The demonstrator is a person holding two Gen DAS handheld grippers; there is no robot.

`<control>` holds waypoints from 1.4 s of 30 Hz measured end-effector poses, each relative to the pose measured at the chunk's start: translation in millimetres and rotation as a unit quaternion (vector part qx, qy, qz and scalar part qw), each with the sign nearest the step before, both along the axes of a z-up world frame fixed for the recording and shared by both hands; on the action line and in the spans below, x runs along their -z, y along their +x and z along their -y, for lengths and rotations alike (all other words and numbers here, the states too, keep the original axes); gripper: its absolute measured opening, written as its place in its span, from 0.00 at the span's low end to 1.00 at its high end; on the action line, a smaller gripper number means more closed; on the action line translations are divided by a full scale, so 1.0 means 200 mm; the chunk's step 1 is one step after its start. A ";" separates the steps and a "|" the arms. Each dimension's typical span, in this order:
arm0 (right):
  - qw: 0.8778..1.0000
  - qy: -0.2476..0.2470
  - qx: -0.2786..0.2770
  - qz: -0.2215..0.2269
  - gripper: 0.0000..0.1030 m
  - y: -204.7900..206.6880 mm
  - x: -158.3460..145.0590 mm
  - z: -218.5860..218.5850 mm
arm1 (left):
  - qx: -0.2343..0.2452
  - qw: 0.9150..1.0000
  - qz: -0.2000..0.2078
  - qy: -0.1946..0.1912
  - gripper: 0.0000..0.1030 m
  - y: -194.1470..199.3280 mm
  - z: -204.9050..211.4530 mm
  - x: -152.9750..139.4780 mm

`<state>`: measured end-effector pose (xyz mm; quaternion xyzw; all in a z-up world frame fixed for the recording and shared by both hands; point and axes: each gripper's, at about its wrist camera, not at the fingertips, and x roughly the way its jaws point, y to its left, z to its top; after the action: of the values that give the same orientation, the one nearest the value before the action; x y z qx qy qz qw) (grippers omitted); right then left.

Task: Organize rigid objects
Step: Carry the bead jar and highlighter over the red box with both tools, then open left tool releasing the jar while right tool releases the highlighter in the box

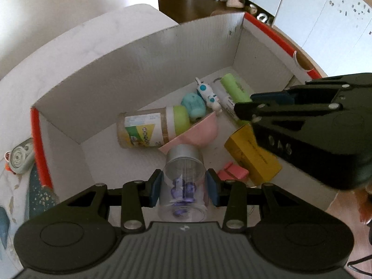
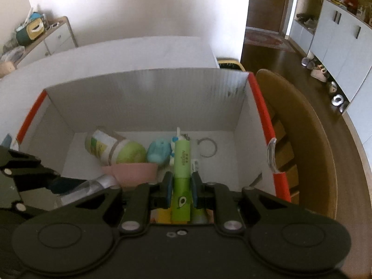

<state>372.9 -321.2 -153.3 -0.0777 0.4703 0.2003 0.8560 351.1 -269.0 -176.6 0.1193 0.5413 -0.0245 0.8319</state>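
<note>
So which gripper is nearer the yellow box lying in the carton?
Right. The right gripper, shut on a green tube, hangs just above the yellow box. The left gripper, holding a clear jar, is off to the box's left side.

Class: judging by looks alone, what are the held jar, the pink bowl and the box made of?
Jar: clear plastic or glass, contents visible; lid looks brushed metal.
Bowl: matte pink, likely plastic.
Box: white corrugated board, ribbed walls.

Two close, steeply downward wrist views, shared white box [image 1: 130,53].
</note>
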 end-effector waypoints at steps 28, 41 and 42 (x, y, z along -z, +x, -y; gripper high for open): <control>0.999 0.045 -0.002 -0.029 0.22 -0.08 -0.10 0.09 | -0.034 0.997 -0.053 -0.054 0.60 0.02 -0.10 0.03; 0.995 0.101 0.004 0.005 0.38 -0.22 -0.28 0.15 | 0.009 0.998 0.030 -0.051 0.60 -0.19 -0.11 -0.27; 0.995 0.103 0.004 0.007 0.42 -0.23 -0.29 0.15 | 0.012 0.998 0.037 -0.053 0.60 -0.21 -0.11 -0.29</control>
<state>327.2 -351.5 -95.8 0.0116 0.4412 0.2435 0.8637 309.8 -246.4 -118.0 0.0822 0.5065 -0.0587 0.8563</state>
